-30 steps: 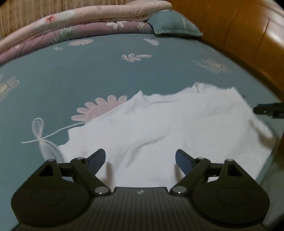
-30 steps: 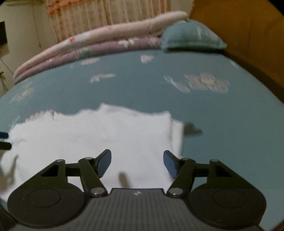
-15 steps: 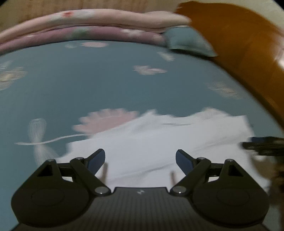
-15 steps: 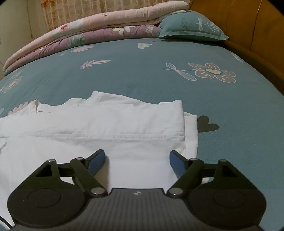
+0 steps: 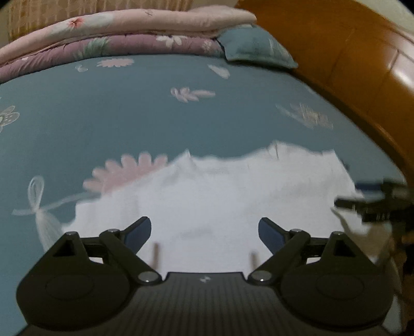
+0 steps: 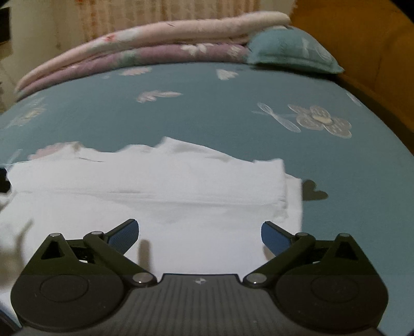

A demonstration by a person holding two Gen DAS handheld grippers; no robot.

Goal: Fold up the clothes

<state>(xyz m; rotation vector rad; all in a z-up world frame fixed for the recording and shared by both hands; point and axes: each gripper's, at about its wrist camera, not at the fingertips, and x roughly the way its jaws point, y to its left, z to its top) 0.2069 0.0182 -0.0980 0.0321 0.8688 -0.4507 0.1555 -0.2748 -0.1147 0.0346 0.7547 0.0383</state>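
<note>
Right wrist: white garment [image 6: 165, 196] below splayed hand-held gripper [image 6: 199, 234]

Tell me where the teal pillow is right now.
The teal pillow lies at the far end of the blue floral bedsheet, upper right in both views, between the folded pink quilts and the wooden headboard.

Bed sheet [image 6: 207, 113] teal with pale flower prints — folded pink and purple quilts [image 6: 145, 49] along its far edge, teal pillow [image 6: 292, 49] beside them, wooden headboard [image 5: 349, 56] right of the pillow, curtain [image 6: 165, 15] behind the quilts.
</note>
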